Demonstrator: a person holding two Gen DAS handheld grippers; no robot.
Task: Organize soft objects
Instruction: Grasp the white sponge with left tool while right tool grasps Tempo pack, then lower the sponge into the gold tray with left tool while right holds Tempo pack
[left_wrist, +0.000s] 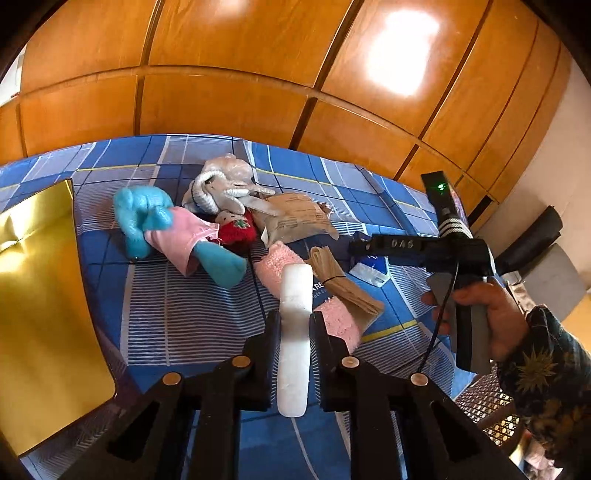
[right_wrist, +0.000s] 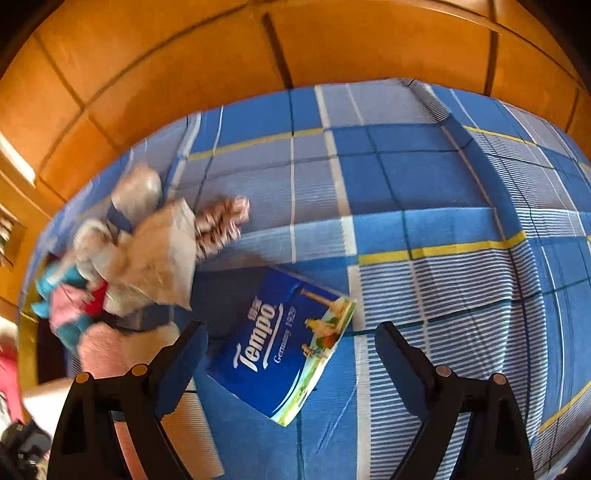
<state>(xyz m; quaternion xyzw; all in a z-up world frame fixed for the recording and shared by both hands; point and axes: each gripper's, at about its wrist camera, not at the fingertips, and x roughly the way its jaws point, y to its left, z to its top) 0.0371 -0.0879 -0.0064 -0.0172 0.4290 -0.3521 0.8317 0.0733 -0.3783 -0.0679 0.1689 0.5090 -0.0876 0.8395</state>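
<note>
Left wrist view: the left gripper (left_wrist: 295, 325) has its fingers (left_wrist: 271, 339) clamped on a white soft bar (left_wrist: 294, 332), which stands upright at lower centre of the frame. Beyond it, on the blue plaid bed (left_wrist: 177, 317), lie a blue plush toy (left_wrist: 147, 218) in pink cloth, a small red-clad doll (left_wrist: 236, 227), a pink fluffy cloth (left_wrist: 275, 266) and a tan bundle (left_wrist: 343, 282). A gold box (left_wrist: 40, 306) fills the left edge. At right, a hand (left_wrist: 487, 314) holds the right gripper (left_wrist: 417, 247).

Right wrist view: the right gripper (right_wrist: 291, 343) has its fingers (right_wrist: 184, 354) spread wide with nothing between them, above a blue Tempo tissue pack (right_wrist: 280, 347) lying flat on the bed (right_wrist: 424, 184). The soft toys appear blurred at left.
</note>
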